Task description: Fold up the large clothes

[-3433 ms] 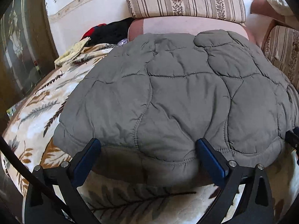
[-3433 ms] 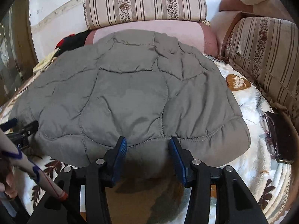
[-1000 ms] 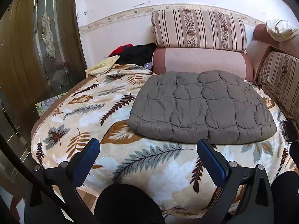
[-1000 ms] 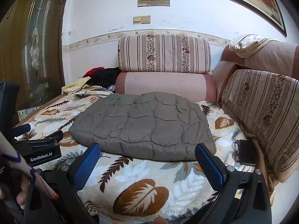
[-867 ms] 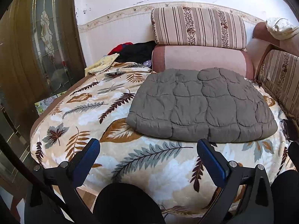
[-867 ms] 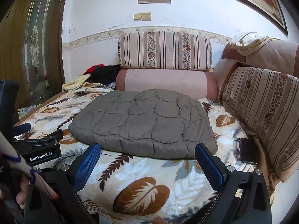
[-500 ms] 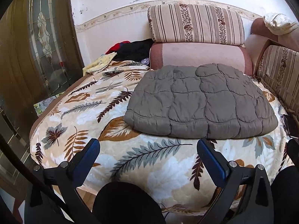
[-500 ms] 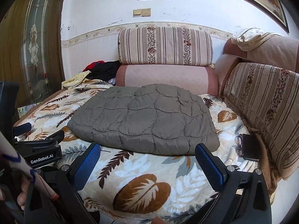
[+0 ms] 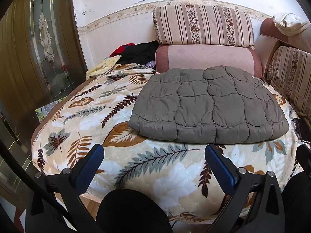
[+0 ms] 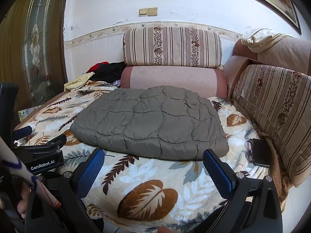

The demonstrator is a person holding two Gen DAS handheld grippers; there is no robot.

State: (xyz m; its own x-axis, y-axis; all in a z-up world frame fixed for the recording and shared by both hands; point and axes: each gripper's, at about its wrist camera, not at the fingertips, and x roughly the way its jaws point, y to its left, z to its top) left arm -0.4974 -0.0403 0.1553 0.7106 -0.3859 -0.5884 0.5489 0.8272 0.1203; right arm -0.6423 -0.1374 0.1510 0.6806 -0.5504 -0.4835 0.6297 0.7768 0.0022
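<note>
A grey quilted jacket (image 9: 210,104) lies folded into a flat pad on the leaf-patterned blanket (image 9: 93,120) of a sofa bed; it also shows in the right wrist view (image 10: 151,122). My left gripper (image 9: 154,161) is open and empty, held back from the jacket's near edge, over the blanket's front. My right gripper (image 10: 153,165) is open and empty, also short of the jacket. The left gripper's body (image 10: 38,151) shows at the left of the right wrist view.
Striped cushions (image 9: 202,25) and a pink bolster (image 9: 208,56) stand behind the jacket. Red, black and yellow clothes (image 9: 134,52) are piled at the back left. A dark object with glasses (image 10: 256,151) lies by the right cushions. A wooden glass door (image 9: 38,44) is on the left.
Both grippers let go of the jacket's near edge and pulled back from the bed. Over the last second they moved slightly closer and lower. The jacket has not moved.
</note>
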